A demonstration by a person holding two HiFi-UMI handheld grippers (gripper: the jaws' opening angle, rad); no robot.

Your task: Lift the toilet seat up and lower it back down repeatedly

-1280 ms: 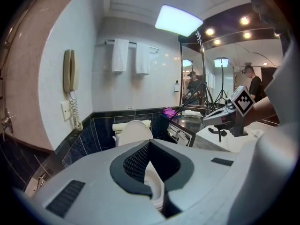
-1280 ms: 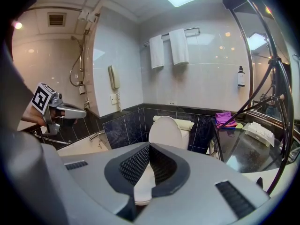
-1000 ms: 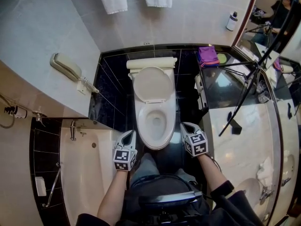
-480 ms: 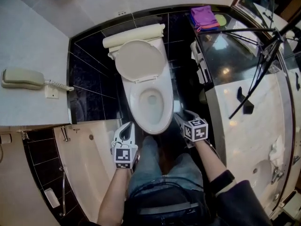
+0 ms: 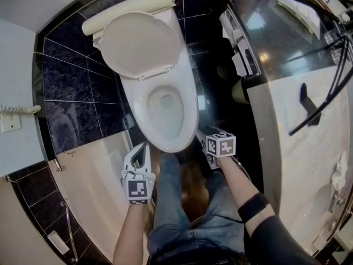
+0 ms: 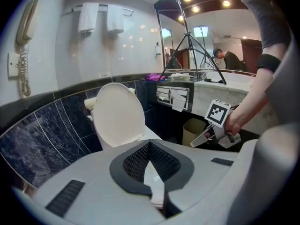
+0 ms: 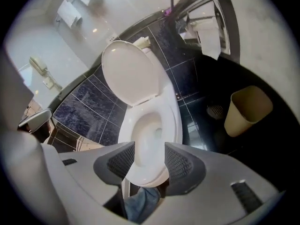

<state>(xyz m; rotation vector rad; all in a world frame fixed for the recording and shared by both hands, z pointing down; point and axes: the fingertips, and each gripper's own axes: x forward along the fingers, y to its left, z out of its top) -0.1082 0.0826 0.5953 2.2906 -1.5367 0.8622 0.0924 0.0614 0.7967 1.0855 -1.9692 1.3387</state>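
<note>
Head view: left gripper (image 5: pixel 141 149) and right gripper (image 5: pixel 202 138), just opening empty, flank toilet (image 5: pixel 188 101).

You stood at the front end of the toilet (image 5: pixel 165 106), your legs (image 5: pixel 185 203) just before its bowl. The lid (image 5: pixel 140 43) stood up behind the bowl, leaning back at the tank (image 5: pixel 96 22) on the back wall. The toilet seat (image 5: pixel 191 101) probably lay down on the rim, though that was hard to tell. The bathtub (image 5: pixel 94 186) lay left of the toilet and the counter (image 5: pixel 292 164) right of it. The bin (image 5: pixel 238 91) sat on the floor between toilet and counter. The phone (image 6: pixel 26 25) hung on the left wall, the towels (image 6: pixel 88 17) on the back wall above the tank. The tripod (image 6: pixel 187 36) stood at the right, by the counter.
</note>
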